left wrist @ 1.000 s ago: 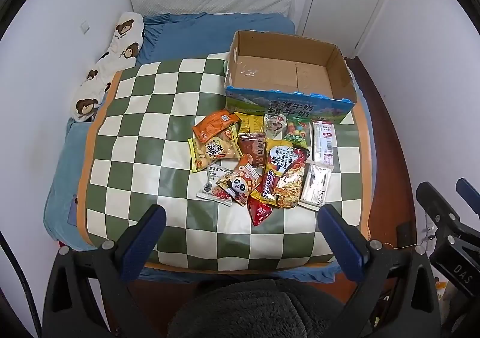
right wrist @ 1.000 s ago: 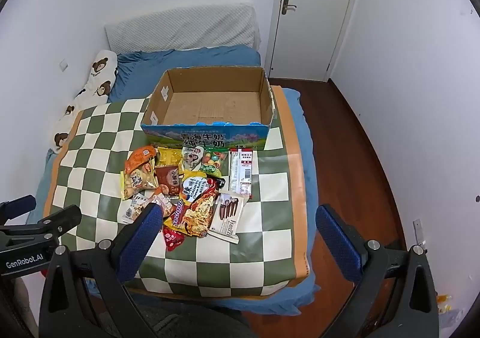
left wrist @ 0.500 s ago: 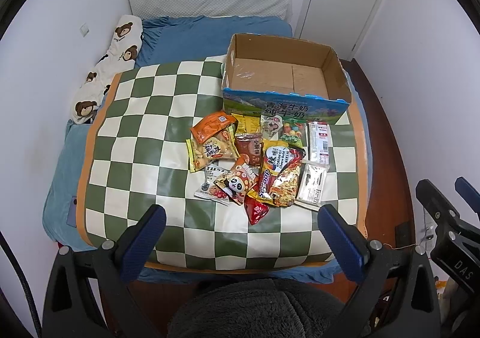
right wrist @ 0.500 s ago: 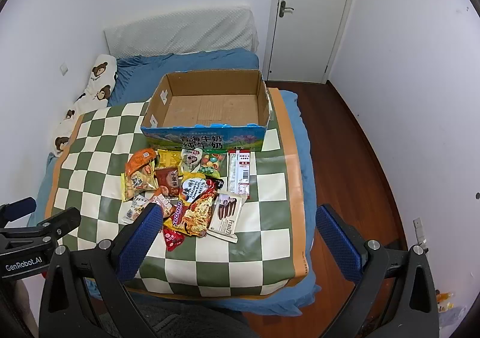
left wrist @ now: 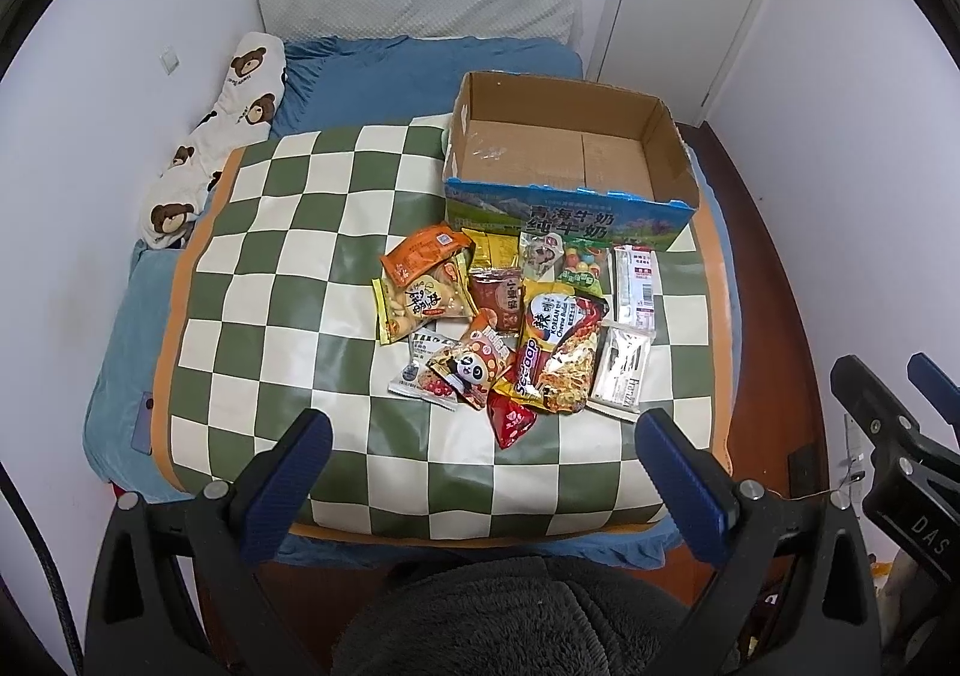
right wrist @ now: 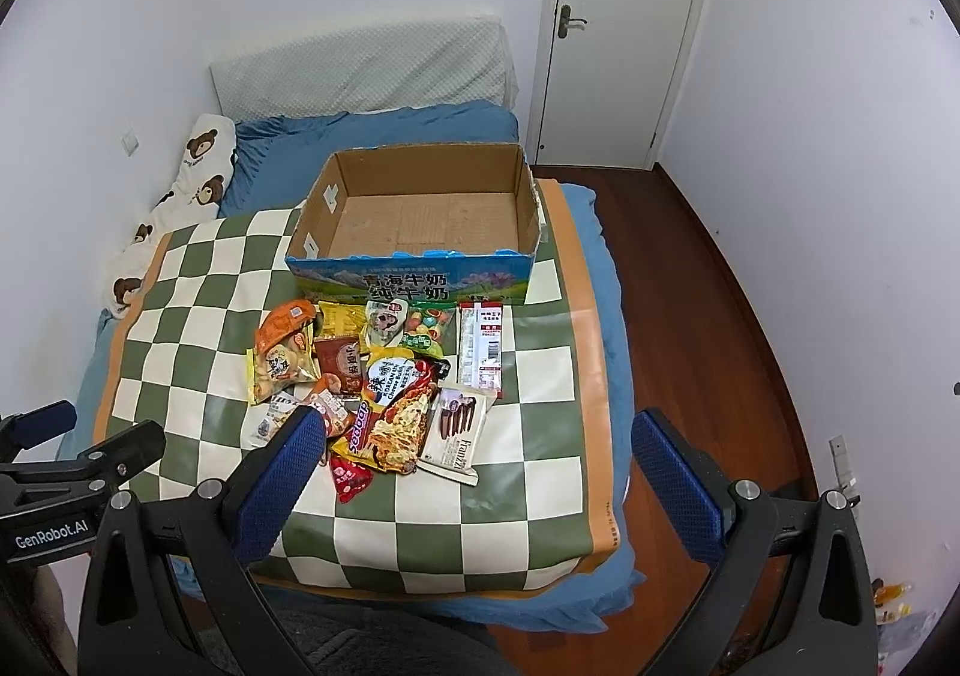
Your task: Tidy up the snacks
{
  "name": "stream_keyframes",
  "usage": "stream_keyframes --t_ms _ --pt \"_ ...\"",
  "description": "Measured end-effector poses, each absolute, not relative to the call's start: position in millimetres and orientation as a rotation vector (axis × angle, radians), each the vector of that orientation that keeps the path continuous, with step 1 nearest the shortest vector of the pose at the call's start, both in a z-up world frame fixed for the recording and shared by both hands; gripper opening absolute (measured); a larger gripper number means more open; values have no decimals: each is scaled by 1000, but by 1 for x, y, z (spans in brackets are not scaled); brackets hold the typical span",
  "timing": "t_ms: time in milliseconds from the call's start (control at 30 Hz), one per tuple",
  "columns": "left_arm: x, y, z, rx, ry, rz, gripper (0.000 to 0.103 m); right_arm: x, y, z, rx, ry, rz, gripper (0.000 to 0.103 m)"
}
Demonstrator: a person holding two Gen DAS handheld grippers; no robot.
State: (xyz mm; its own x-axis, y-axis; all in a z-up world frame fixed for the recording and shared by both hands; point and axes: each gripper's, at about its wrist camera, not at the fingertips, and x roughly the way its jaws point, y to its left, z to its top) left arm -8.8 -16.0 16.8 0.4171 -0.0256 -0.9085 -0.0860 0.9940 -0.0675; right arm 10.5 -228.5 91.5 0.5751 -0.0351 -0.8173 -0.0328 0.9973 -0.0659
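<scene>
Your left claw (left wrist: 480,457) hangs spread wide and holds nothing, above the near edge of the checkered mat (left wrist: 288,268) on the bed; your right claw (right wrist: 480,454) is likewise released, empty; the snack packets (left wrist: 510,322) lie heaped on the mat, just in front of the open cardboard box (left wrist: 570,208), which holds none of them.

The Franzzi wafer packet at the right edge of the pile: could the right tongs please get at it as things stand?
Probably yes: the Franzzi wafer packet lies flat on top, nothing covering it, and the right tongs are open and empty.
</scene>
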Motion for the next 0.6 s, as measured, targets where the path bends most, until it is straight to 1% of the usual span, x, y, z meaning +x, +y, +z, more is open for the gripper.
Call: stream_keyframes --t_ms 600 --pt "-12 -13 18 -114 1131 31 103 9 -226 96 -73 945 3 103"
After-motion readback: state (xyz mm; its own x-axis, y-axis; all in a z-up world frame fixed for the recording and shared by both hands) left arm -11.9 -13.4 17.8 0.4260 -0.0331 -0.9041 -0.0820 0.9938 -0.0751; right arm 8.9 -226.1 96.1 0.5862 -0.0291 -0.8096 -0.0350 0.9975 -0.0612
